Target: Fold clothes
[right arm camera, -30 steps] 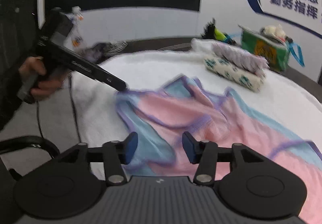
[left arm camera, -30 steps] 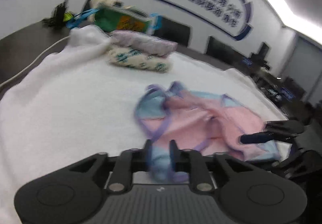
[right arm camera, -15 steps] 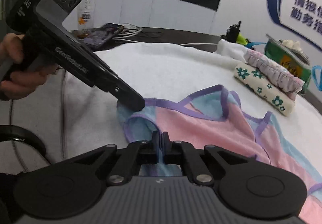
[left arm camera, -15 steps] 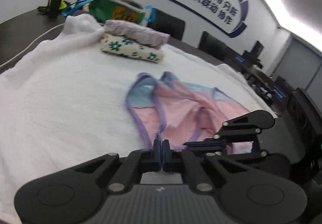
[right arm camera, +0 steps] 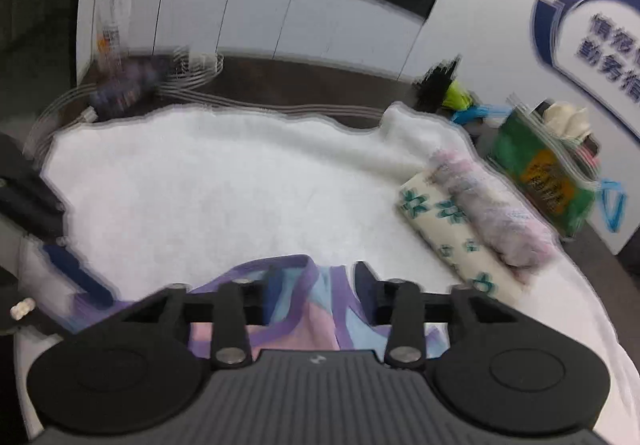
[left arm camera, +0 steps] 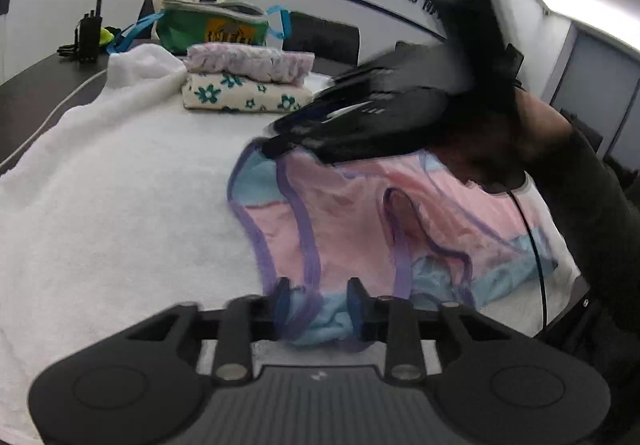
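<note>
A pink and light-blue garment [left arm camera: 360, 221] with purple trim lies spread on a white towel [left arm camera: 120, 185]. My left gripper [left arm camera: 318, 301] is at its near hem. Its jaws are opening, with the blue hem bunched loosely between the fingers. Blurred and dark, my right gripper [left arm camera: 276, 143] reaches over the garment's far left corner, with a person's hand [left arm camera: 500, 149] behind it. In the right wrist view the right gripper [right arm camera: 318, 285] has its jaws apart, and the purple-trimmed fabric [right arm camera: 308, 309] runs between them. The left gripper's blue finger [right arm camera: 76, 273] shows at the left edge.
Two folded pieces, one floral [left arm camera: 240, 95] and one pink-purple [left arm camera: 248, 63], are stacked at the towel's far side. Behind them stands a green bag [left arm camera: 208, 25] and a black radio [left arm camera: 86, 33]. A bottle [right arm camera: 114, 5], a phone [right arm camera: 124, 89] and a cable [right arm camera: 240, 101] lie on the dark table.
Both grippers had their jaws pressed together half a second ago and now show them apart. The right gripper has swung across to the garment's far left corner.
</note>
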`<move>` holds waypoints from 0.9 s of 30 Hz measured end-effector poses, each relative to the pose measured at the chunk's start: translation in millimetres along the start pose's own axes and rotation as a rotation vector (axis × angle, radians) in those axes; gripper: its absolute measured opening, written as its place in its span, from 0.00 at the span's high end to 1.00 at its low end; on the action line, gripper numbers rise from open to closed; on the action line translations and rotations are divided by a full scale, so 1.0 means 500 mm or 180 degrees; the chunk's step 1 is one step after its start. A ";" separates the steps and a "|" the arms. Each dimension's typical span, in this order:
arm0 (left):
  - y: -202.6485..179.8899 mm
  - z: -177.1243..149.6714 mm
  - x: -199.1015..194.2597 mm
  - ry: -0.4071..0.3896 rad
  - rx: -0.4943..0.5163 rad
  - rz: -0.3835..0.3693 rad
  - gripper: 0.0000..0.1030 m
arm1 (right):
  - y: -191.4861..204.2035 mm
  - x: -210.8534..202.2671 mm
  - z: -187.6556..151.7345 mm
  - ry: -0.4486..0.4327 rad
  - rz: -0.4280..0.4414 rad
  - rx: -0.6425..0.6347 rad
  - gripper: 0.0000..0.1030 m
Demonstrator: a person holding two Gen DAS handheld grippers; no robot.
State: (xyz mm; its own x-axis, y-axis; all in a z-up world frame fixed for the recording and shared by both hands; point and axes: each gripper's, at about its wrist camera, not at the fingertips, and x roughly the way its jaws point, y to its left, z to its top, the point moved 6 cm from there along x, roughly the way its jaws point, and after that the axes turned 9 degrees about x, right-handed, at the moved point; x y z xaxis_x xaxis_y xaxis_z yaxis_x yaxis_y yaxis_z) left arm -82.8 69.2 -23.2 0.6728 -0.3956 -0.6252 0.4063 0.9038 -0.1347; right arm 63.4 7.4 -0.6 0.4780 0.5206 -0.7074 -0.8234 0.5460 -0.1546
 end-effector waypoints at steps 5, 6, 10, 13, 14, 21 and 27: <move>0.017 -0.008 0.007 0.0160 0.0043 0.0145 0.97 | -0.028 0.077 0.044 0.0002 -0.0282 0.0343 0.98; 0.020 -0.009 0.006 0.0178 0.0038 0.0163 0.97 | -0.031 0.086 0.048 0.0001 -0.0281 0.0419 0.98; 0.024 -0.014 -0.001 0.0187 0.0005 0.0102 0.96 | -0.015 0.120 0.033 0.0085 -0.0232 0.0354 0.95; 0.046 -0.001 -0.024 0.0046 -0.0178 0.0016 0.86 | -0.032 0.085 0.035 -0.0032 -0.0174 0.0372 0.80; 0.057 0.007 -0.035 -0.0025 -0.0259 -0.0003 0.80 | -0.045 0.061 0.039 -0.0106 -0.0121 0.0429 0.65; 0.138 0.137 0.022 -0.0149 -0.0686 0.0302 0.79 | -0.169 -0.047 0.049 -0.0385 0.0177 0.1046 0.60; 0.145 0.178 0.151 0.0091 -0.0734 0.0560 0.81 | -0.148 0.065 0.001 0.0026 0.0483 0.1084 0.81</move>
State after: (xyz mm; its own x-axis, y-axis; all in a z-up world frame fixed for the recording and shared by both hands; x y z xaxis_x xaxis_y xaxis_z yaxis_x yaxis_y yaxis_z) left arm 52.4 90.4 -11.8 0.7014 -0.2277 -0.6755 0.1314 0.9727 -0.1914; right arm 140.2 -15.6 -11.8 0.3549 0.6079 -0.7103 -0.7350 0.6509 0.1899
